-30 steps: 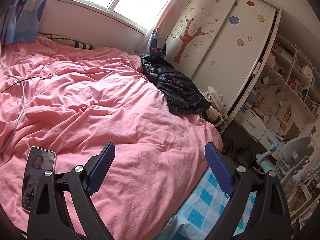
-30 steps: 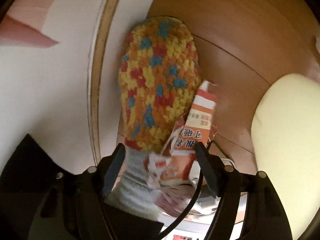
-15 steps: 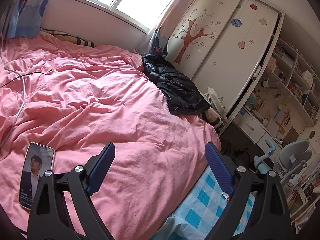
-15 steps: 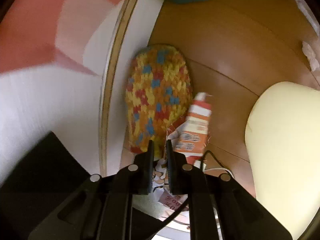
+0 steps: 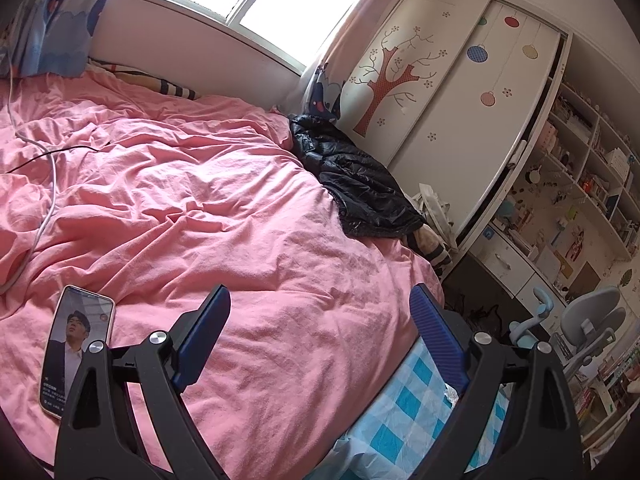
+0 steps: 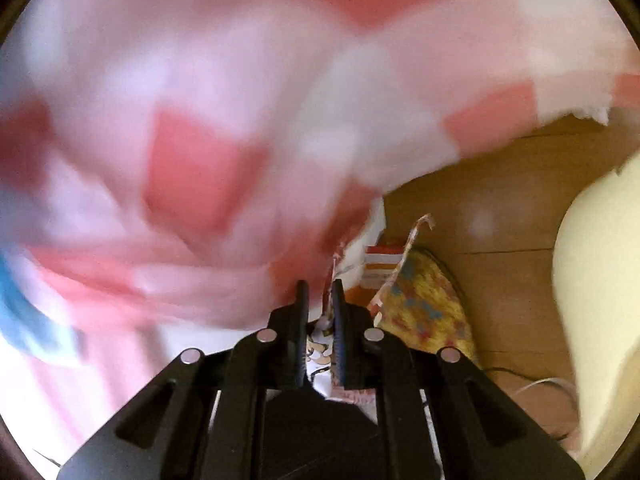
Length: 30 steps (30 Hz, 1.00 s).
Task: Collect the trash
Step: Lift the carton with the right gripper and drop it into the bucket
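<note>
The right gripper (image 6: 320, 300) is clenched on a torn orange-and-white paper wrapper (image 6: 380, 268), which is pinched between the two nearly closed fingers and extends to the far right of them. The printing on the wrapper is too blurred to read. Just right of the wrapper lies a multicoloured crocheted slipper (image 6: 428, 308) on the wooden floor (image 6: 500, 216). A pale yellow rounded object (image 6: 596, 300) fills the right edge, and thin cables (image 6: 536, 384) lie on the floor near its base. A blurred pink-and-white checked cloth (image 6: 200, 152) covers most of the far and left field of the right wrist view and blocks everything behind it. The left gripper (image 5: 320, 332) is released, its blue-padded fingers wide apart with nothing between them, above the near edge of a bed covered by a pink sheet (image 5: 200, 184). A smartphone (image 5: 76, 344) lies on the sheet at near left, its screen showing a man in a dark suit; the caption text is illegible. A black puffer jacket (image 5: 360, 188) lies at the far right of the bed, beside a white wardrobe (image 5: 460, 92) with tree and ornament decals. A blue-and-white checked cloth (image 5: 404, 408) hangs at near right. Open shelves (image 5: 580, 184) and a grey chair (image 5: 588, 324) stand at right.
</note>
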Motion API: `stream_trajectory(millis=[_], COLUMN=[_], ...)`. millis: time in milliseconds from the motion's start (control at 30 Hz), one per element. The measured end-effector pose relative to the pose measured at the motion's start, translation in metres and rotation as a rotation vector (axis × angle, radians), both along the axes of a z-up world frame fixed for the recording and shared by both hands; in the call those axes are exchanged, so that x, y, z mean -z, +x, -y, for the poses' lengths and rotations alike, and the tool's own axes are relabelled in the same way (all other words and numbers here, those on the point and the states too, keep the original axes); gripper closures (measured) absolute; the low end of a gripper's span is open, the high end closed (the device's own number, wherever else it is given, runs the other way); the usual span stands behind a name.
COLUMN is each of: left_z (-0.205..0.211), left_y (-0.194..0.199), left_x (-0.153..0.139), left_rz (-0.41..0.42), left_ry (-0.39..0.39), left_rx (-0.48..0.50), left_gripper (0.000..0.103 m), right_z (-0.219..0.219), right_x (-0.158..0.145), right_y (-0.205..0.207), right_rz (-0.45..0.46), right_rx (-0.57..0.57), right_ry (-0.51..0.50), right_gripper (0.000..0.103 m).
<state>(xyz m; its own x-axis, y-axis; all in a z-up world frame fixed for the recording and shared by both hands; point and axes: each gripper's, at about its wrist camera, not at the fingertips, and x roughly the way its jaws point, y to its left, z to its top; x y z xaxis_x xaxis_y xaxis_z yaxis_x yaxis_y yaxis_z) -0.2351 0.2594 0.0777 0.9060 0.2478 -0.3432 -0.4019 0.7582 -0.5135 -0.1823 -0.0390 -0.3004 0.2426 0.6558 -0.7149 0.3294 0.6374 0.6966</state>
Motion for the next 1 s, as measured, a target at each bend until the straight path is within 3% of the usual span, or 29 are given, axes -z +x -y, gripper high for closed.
stream_trajectory(millis=[133,233,367,533,700,867,967,1000], left_z=[0.004,0.008,0.014,0.026,0.041,0.06,0.074,0.08], left_y=[-0.001,0.001,0.007,0.013,0.022,0.034,0.046,0.049], left_x=[-0.002,-0.002,0.0,0.001,0.005,0.011,0.019,0.021], left_rz=[-0.005,-0.018,-0.048,-0.083,-0.132,-0.172,-0.225,-0.241], left_ry=[0.022,0.04,0.058,0.105,0.156,0.217,0.241,0.254], left_rx=[-0.006,-0.002,0.007,0.015,0.04,0.064,0.113,0.131], left_gripper=[0.016,0.016,0.016,0.016,0.015,0.015,0.015,0.015], right_z=[0.02,0.027,0.029,0.035,0.055,0.092,0.112,0.108], right_x=[-0.013,-0.028,-0.054,-0.117,-0.145,-0.184,-0.19,-0.164], right_y=[-0.003,-0.009,-0.014,-0.01,-0.035,-0.07,-0.086,-0.093], right_rz=[0.007,0.032,0.05,0.147,0.258,0.334,0.357,0.352], right_rx=[0.123,0.148,0.119,0.047,-0.009,-0.028,-0.025,-0.021], right_ry=[0.059,0.111,0.173,0.216,0.153,0.007,-0.093,-0.113], right_gripper=[0.091,0.091,0.091,0.091,0.091,0.091,0.091,0.091])
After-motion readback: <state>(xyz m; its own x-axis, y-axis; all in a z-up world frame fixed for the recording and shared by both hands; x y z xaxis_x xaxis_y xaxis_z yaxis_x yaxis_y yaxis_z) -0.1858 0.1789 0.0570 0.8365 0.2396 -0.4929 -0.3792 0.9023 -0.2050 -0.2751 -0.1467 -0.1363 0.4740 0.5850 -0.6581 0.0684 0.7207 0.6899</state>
